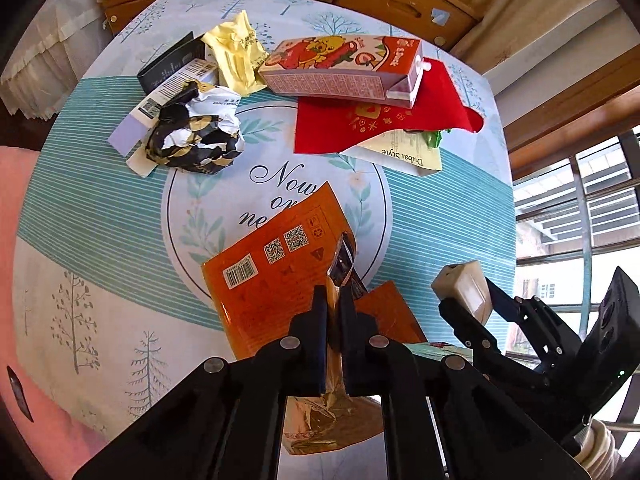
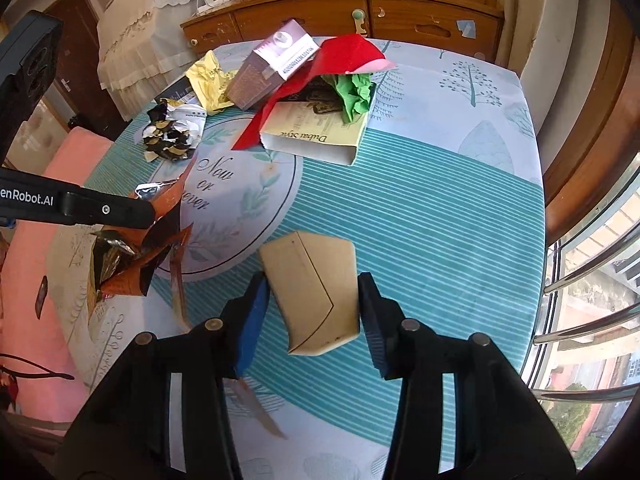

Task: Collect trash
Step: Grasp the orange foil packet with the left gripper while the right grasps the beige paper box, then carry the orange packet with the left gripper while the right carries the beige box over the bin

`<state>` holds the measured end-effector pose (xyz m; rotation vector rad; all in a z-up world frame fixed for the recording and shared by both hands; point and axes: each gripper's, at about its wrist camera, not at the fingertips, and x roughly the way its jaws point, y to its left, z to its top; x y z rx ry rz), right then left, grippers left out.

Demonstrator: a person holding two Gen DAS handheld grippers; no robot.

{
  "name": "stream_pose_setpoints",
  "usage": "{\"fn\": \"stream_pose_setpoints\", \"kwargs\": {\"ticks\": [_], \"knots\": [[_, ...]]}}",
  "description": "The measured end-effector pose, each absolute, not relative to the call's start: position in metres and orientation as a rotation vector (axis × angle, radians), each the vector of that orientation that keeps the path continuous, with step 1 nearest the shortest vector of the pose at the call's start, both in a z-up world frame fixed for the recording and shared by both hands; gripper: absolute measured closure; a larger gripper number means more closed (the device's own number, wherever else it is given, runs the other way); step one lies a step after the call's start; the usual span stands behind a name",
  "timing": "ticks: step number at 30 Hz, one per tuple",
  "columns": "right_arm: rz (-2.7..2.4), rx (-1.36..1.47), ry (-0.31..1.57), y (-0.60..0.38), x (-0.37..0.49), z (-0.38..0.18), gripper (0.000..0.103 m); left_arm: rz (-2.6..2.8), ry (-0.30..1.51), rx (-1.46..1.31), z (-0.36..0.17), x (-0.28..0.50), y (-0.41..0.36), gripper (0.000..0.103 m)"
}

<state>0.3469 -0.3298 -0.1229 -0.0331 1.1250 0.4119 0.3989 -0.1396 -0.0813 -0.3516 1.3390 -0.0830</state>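
A glossy orange foil wrapper [image 1: 276, 268], silver-lined, above the soft printed tablecloth [image 1: 440, 216]; a smooth beige box [image 2: 316, 292], perhaps cardboard; crumpled paper [image 1: 196, 132] near the far-left edge.

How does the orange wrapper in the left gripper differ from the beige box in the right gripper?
The orange wrapper is thin, creased foil with barcodes; the beige box is rigid, plain and blocky. The left gripper is pinched nearly closed on the wrapper, while the right gripper stands wide around the box. Both are held above the table.
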Motion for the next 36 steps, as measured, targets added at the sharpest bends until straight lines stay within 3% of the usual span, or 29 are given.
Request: {"fn": "stream_pose_setpoints", "kwargs": {"ticks": [11,18,25,36], "knots": [[0.385,0.002,1.057,-0.278,0.257,-0.054,0.062,-0.253,1.189,-0.334,-0.007,0.271,-0.052,0.098],[0.308,0.034,1.004,-0.216,0.158,-0.017,0.062,-0.39,1.134,-0.279,0.006,0.174,-0.012,0.098],[0.22,0.115,1.02,-0.16,0.054,-0.019,0.062,-0.481,1.179,-0.236,-0.028,0.081,0.025,0.098],[0.154,0.158,1.19,-0.138,-0.038,-0.076,0.062,-0.524,1.3,-0.223,-0.108,0.002,0.028,0.098]]}}
